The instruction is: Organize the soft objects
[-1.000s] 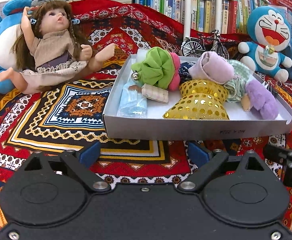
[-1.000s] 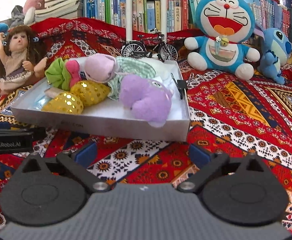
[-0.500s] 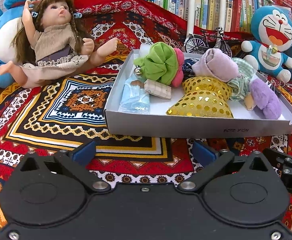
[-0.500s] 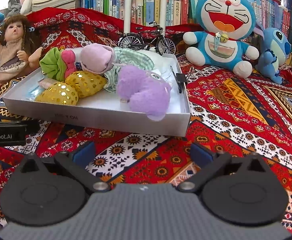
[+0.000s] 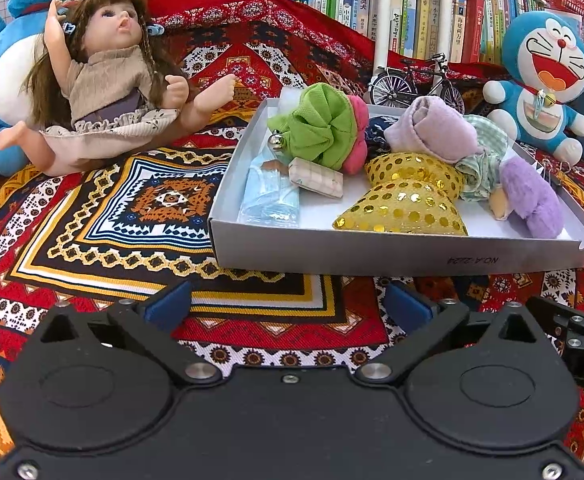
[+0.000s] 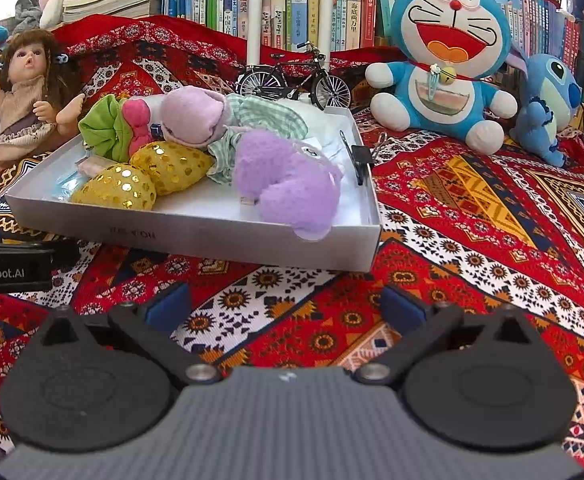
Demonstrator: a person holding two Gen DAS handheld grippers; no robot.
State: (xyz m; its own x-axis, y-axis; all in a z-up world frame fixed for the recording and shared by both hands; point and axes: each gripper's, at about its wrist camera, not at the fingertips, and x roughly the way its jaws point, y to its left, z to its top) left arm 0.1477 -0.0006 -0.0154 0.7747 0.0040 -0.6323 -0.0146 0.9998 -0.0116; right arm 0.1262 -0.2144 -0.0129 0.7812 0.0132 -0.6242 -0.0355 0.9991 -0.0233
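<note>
On the near wall of the white box (image 5: pixel 391 254), the code "NO.A-2224" is being shown upside down. On the black left gripper (image 6: pixel 10 266), part of the brand, "enRobot.AI", is being seen. The titles on the book spines (image 6: pixel 311 12) are being displayed too small for reading.

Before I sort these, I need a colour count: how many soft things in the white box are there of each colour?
Green: 2, scrunchie and checked cloth
Pink: 1, scrunchie
Gold: 1, sequin bow
Purple: 2, rolled cloth and plush toy
Pale blue: 1, face mask
Total: 7 in the box
</note>
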